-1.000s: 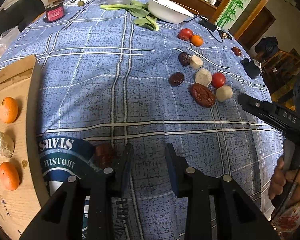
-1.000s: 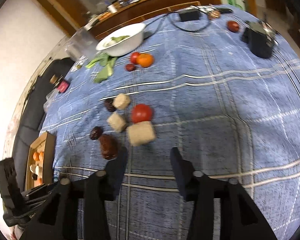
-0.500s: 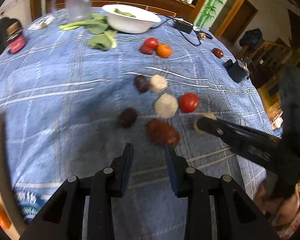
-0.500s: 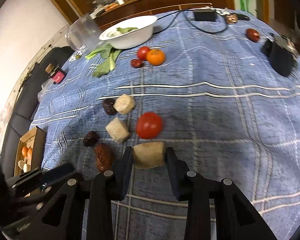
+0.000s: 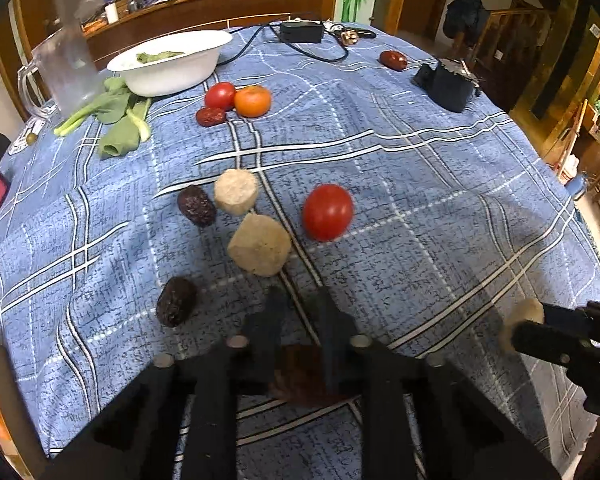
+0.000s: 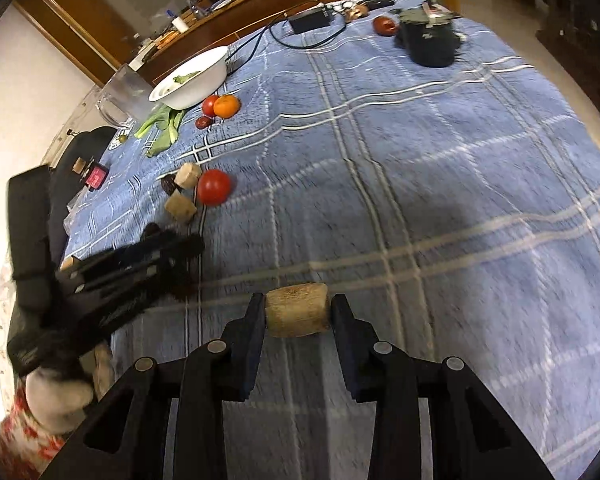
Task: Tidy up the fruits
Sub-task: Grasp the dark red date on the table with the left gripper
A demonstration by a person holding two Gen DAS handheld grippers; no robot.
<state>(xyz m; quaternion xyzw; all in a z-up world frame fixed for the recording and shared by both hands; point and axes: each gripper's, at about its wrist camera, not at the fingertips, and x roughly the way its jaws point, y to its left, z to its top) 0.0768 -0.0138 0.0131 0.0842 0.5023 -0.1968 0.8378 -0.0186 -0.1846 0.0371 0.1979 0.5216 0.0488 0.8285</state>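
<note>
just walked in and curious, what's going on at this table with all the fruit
A person is sorting fruit with two handheld grippers. The right gripper is clamped on a tan cylindrical piece, held above the blue plaid tablecloth. The left gripper straddles a dark red date, its grip unclear. A tomato, two more tan pieces and two dates remain nearby.

I see a table under a blue plaid cloth [image 5: 420, 200]. Near me lie a tomato [image 5: 327, 212], two beige chunks [image 5: 259, 245] and two dark dates [image 5: 196, 205], close together. Farther back sit another tomato [image 5: 220, 95], an orange [image 5: 252, 101] and a small red date [image 5: 211, 116], touching. Beyond them I have a white bowl [image 5: 172, 66], greens [image 5: 118, 120], a clear jug [image 5: 70, 72], a black adapter [image 5: 302, 32] with its cable, and a black box [image 5: 448, 84].
</note>
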